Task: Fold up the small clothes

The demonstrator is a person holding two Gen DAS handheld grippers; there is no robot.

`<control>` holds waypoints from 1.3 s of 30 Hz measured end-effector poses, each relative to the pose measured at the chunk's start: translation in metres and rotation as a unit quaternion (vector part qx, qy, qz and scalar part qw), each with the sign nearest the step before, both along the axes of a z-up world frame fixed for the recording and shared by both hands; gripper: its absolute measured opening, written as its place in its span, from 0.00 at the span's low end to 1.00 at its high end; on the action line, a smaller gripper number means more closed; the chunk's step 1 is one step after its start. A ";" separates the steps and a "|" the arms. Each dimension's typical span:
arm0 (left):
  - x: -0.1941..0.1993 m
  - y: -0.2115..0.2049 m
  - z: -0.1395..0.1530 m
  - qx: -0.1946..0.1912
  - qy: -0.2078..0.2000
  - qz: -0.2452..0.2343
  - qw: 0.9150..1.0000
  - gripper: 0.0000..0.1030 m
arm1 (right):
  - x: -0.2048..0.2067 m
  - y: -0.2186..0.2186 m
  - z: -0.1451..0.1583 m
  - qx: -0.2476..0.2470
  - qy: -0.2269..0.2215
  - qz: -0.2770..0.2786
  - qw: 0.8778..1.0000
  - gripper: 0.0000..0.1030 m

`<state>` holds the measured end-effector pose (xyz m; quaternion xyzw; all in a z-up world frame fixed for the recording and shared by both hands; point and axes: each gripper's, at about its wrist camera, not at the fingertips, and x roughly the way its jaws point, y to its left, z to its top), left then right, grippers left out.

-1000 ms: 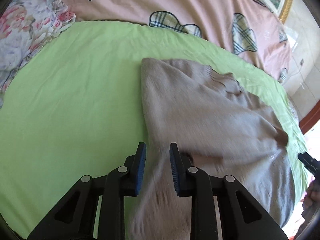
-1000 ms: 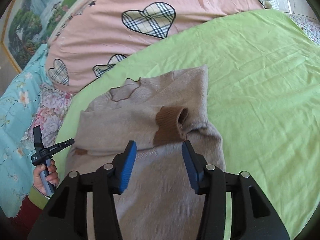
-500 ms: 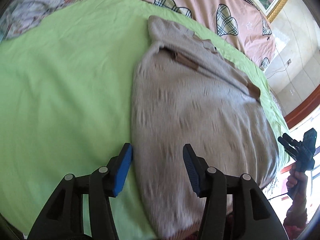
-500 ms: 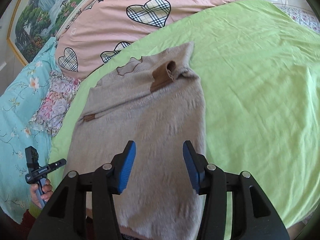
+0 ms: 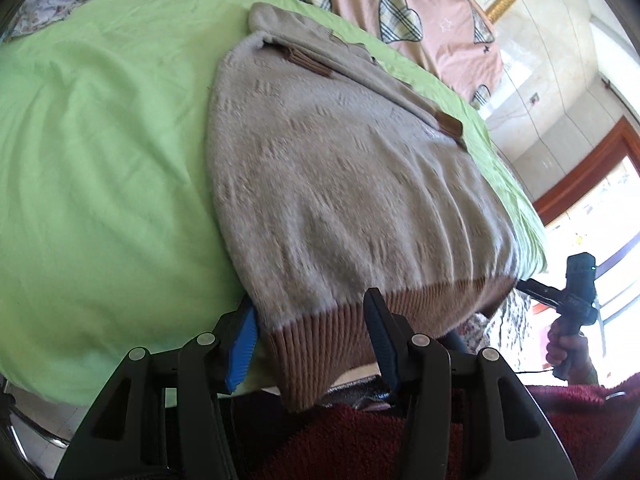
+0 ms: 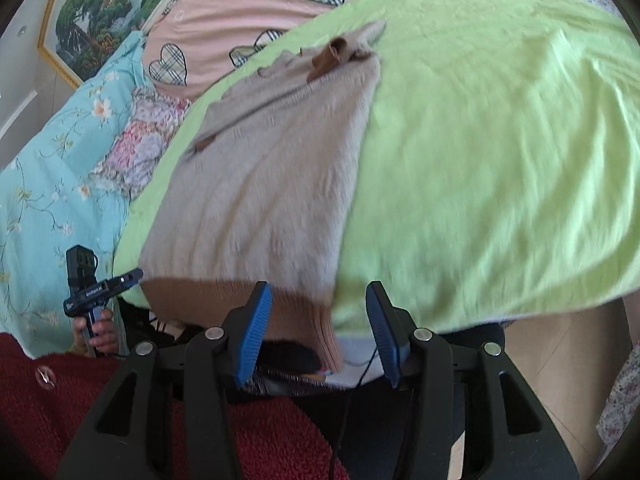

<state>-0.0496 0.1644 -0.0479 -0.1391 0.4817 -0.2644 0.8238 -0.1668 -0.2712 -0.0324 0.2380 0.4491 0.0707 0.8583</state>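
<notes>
A beige knit sweater [image 5: 340, 184] with brown ribbed hem and cuffs lies on the green sheet [image 5: 100, 160], sleeves folded in, its hem hanging over the near bed edge. My left gripper [image 5: 310, 338] is open, its jaws either side of the hem's left corner [image 5: 316, 344]. In the right wrist view the sweater [image 6: 272, 168] lies left of centre. My right gripper [image 6: 318, 326] is open around the hem's right corner [image 6: 316, 320].
A pink quilt with plaid hearts [image 6: 248, 4] and floral bedding [image 6: 52, 148] lie at the far side of the bed. A framed picture [image 6: 92, 8] hangs behind. My red-sleeved arms [image 5: 400, 440] are at the near edge. Floor shows at right [image 6: 560, 344].
Both grippers have pulled back from the sweater's middle to the near bed edge. The left gripper opened wide. Each now straddles a corner of the brown hem.
</notes>
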 end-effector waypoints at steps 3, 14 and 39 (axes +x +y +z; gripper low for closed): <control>0.001 0.000 -0.004 -0.009 0.009 -0.017 1.000 0.43 | 0.006 0.007 -0.017 0.003 0.011 0.017 1.000 0.49; 0.005 0.000 -0.010 0.006 0.035 -0.062 0.997 0.23 | 0.026 0.040 -0.038 -0.003 -0.011 0.062 0.998 0.46; 0.026 0.008 0.112 -0.110 -0.161 0.020 0.981 0.06 | 0.043 0.019 0.088 0.119 -0.207 0.111 0.965 0.12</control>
